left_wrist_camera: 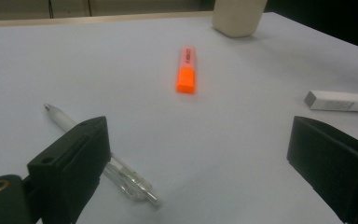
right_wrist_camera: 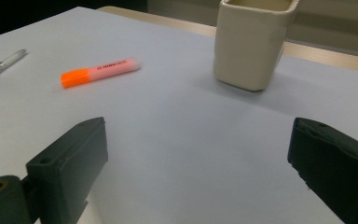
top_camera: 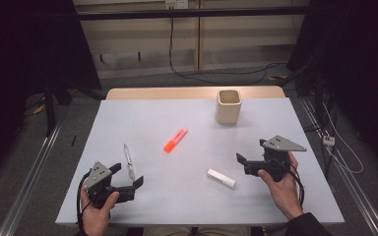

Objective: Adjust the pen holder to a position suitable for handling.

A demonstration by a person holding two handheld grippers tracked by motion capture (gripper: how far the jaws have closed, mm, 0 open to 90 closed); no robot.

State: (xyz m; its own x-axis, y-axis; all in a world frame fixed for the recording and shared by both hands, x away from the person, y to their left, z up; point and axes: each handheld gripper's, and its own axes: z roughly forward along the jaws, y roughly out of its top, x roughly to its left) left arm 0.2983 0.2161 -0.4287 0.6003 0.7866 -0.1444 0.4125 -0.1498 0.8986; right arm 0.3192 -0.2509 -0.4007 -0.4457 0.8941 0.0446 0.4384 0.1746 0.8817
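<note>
Pale grey table top (top_camera: 187,196) carries four items in the high view. A cream square cup (top_camera: 228,106) stands upright at the far right. An orange highlighter (top_camera: 175,139) lies near the centre, laid diagonally. A clear pen (top_camera: 129,162) lies to the left, near the front. A white eraser stick (top_camera: 221,178) lies right of centre, near the front. The left gripper (top_camera: 128,178) is held in a hand at the near left corner, jaws spread wide and holding nothing; the clear pen passes just beside its far jaw. The right gripper (top_camera: 242,164) is held in a hand at the near right, jaws apart and holding nothing, with the white eraser stick near it on the left.

Left gripper view: the left gripper (left_wrist_camera: 198,154) has its jaws wide with bare table between them. The clear pen (left_wrist_camera: 121,170) runs partly behind the left-hand jaw; contact cannot be told. The orange highlighter (left_wrist_camera: 187,70) lies farther off, the white eraser stick (left_wrist_camera: 340,101) at the right, the cream square cup (left_wrist_camera: 238,16) at the far edge.

Right gripper view: the right gripper (right_wrist_camera: 198,149) has its jaws wide with nothing between them. The cream square cup (right_wrist_camera: 252,42) stands ahead, the orange highlighter (right_wrist_camera: 99,72) at the left, the clear pen (right_wrist_camera: 2,64) at the far left.
</note>
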